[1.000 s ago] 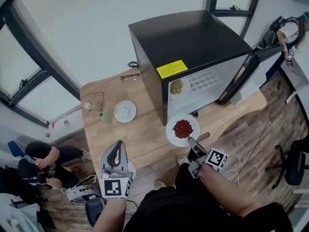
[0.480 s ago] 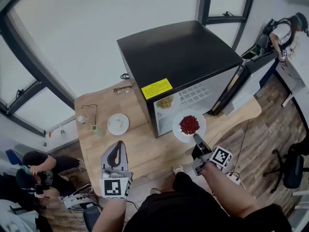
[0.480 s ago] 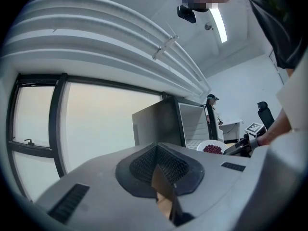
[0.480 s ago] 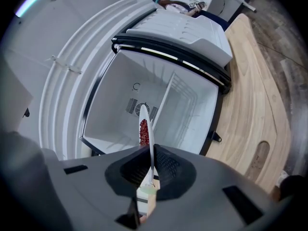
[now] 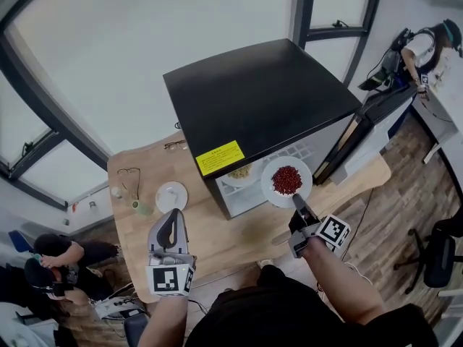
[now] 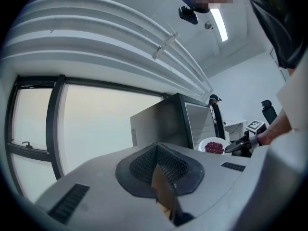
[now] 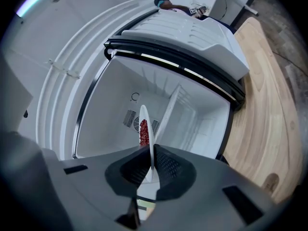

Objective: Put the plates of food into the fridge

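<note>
One red-food plate (image 5: pixel 304 187), level, toward fridge (image 5: pixel 260 92), clamped by right hand-held gripper (image 5: pixel 296 200), left hand-held gripper (image 5: pixel 173 220) closed

Grey left gripper (image 5: pixel 174 220), black-white marker cube (image 5: pixel 171 280).

The fridge (image 5: pixel 260 96) sits on the table (image 5: pixel 217 230) — near plate (image 5: pixel 269 188) before its opening, far plate (image 5: pixel 246 181) inside.

Three plates (image 5: pixel 269 187) (image 5: pixel 230 180) (image 5: pixel 171 196), two grippers (image 5: pixel 172 220) (image 5: pixel 296 200), two pairs of glasses (image 5: pixel 173 145) (image 5: pixel 129 173), one fridge (image 5: pixel 260 92), one table (image 5: pixel 217 231).
</note>
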`<state>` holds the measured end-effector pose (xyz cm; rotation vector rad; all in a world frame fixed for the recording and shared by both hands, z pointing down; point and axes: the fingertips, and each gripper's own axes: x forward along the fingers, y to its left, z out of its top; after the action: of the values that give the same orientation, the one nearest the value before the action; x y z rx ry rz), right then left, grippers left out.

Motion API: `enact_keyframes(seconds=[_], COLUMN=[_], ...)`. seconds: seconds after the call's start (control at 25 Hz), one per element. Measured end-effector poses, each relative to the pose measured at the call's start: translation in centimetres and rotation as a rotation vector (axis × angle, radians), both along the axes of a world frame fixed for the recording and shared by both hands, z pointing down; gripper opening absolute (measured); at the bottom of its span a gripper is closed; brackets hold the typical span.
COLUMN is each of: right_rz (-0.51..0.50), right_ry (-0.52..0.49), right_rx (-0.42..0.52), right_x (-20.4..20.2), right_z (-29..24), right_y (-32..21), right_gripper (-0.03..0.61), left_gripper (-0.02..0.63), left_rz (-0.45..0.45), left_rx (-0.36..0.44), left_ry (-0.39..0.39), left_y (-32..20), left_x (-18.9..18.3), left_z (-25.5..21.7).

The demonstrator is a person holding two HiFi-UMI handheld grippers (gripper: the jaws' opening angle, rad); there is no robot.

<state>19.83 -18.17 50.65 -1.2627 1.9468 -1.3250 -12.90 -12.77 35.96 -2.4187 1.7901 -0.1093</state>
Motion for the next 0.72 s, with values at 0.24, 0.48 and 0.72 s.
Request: enact_keyframes(seconds=[0.24,0.48,0.72], right_rz=[0.025,0.03,-0.001], right_ry=[0.005,0.026,0.053], right_rx=[0.004,-0.009,-0.018], right_x=[1.6,2.8,2.7], right_z=[-0.9,-1.4,-1.4], right_y=[-3.2,-6.1,-9.1], right_gripper=[0.034,0.034,0.034], left_gripper=[0.005,0.004,0.005], left_rz=[-0.038,-0.078,-0.157], left_rx=[0.01,0.023,0.033], left_ry=[0.003,0.003,0.002], left_y=[-1.5,-2.2,-2.2], left_x=[0.0,-0.2,-1.4], left_z=[-0.3,-1.0,-1.4])
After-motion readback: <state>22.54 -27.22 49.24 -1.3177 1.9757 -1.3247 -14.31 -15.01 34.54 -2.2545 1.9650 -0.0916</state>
